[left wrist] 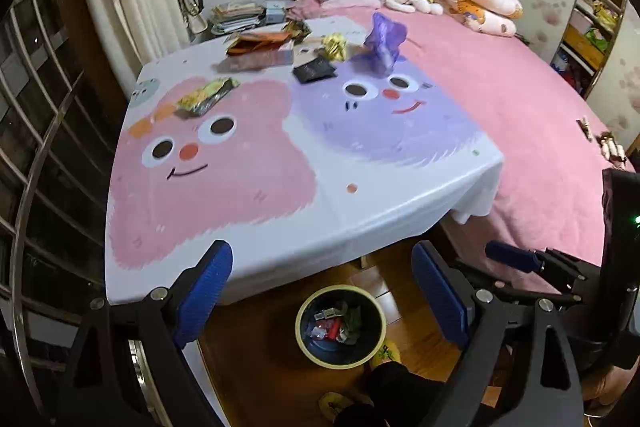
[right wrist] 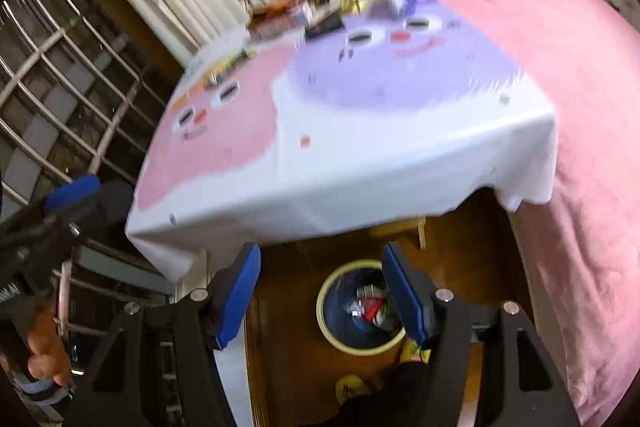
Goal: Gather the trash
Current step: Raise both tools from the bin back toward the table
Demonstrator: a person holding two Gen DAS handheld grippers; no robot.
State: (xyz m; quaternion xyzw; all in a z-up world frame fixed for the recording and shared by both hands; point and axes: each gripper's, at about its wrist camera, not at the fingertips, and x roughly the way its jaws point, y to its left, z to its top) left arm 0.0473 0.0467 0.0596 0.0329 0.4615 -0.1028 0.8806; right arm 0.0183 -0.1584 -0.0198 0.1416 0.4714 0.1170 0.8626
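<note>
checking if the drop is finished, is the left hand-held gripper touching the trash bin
Apart. In the left wrist view the left hand-held gripper stands open and empty, with the trash bin well below on the floor.

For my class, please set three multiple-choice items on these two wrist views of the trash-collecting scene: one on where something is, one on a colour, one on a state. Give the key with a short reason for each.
1. Where does the waste bin stand?
A. On the table
B. On the wooden floor below the table's near edge
C. On the bed

2. What colour is the crumpled plastic bag on the tablecloth?
A. Purple
B. Green
C. Black

3. In what state is the left gripper?
A. Shut on a wrapper
B. Shut on nothing
C. Open, with nothing between its fingers

Key:
1 B: the bin sits on floorboards in front of the hanging cloth.
2 A: the bag is purple, above the purple cartoon face.
3 C: its blue pads stand wide apart with only floor and bin seen between.
</note>
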